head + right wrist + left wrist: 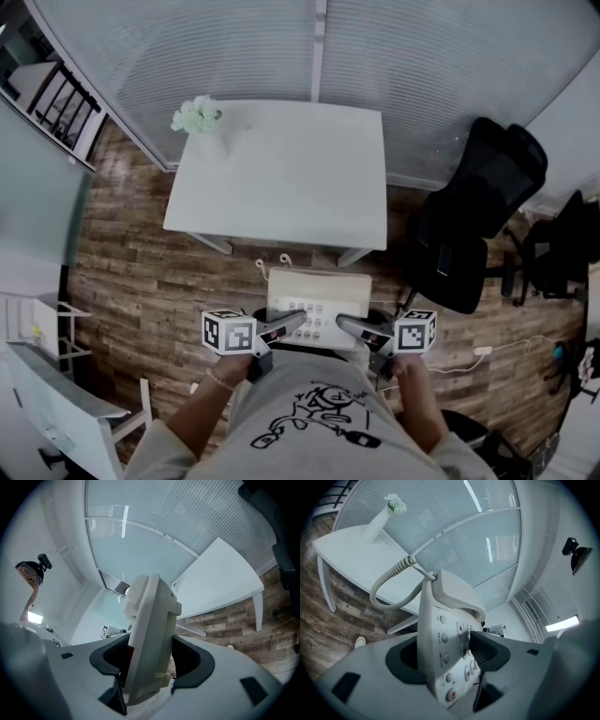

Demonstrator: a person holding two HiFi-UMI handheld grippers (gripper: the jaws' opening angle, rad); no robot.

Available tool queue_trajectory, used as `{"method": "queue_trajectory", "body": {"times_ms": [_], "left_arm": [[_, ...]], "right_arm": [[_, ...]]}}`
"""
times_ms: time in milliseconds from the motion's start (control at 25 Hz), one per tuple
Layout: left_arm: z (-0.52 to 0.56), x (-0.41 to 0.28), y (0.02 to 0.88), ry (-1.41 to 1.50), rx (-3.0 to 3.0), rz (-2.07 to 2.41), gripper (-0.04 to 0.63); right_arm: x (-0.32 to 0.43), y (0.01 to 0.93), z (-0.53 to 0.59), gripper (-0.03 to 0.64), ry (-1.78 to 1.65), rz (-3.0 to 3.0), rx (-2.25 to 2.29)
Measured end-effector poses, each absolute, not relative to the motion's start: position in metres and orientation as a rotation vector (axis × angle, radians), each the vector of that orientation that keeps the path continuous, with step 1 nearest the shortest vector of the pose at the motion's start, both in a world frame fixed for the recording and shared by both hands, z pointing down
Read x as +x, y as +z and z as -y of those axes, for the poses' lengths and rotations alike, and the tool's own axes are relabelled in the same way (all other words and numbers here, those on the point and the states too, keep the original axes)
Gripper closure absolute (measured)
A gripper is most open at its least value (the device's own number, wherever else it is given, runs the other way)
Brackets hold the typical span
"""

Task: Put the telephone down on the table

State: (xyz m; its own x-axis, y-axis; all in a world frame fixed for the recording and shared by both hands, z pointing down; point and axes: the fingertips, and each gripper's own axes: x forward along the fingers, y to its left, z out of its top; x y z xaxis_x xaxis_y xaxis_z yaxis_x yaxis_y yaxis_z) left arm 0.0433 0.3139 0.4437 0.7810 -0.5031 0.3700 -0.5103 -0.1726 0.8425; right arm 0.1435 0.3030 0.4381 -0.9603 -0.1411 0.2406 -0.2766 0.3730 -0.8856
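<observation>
Head view, going L to R: a white vase w/ pale flowers stands at the far-left corner of the white rectangular table, well apart from the action. Nearer the person, the left gripper has its jaws part-open and clamped on the left end of the cream push-button desk telephone, one pad pressing the keypad face. The phone hangs over the wood-plank floor, just short of the table's near edge, not yet above the top. Its cream handset lies in the cradle and the grey coiled cord loops out loose toward the table. The right gripper grips the opposite end, jaws closed on the phone's body. A black office chair sits off to the right, clear of the path. Risks, imo: the handset isn't held by anything, so a tilt could slide it off; the slack cord could catch the table edge or get trapped under the base; uneven grip or one side letting go first would let the phone swing; setting it too near the edge could tip it off.
</observation>
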Motion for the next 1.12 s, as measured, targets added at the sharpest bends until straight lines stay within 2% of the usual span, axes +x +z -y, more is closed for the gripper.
{"method": "queue_trajectory", "body": {"times_ms": [1120], "left_arm": [[-0.197, -0.038, 0.452, 0.02, 1.795, 0.739, 0.321]], "right_arm": [[0.06, 0.443, -0.189, 0.321, 1.669, 2.454, 0.433]]}}
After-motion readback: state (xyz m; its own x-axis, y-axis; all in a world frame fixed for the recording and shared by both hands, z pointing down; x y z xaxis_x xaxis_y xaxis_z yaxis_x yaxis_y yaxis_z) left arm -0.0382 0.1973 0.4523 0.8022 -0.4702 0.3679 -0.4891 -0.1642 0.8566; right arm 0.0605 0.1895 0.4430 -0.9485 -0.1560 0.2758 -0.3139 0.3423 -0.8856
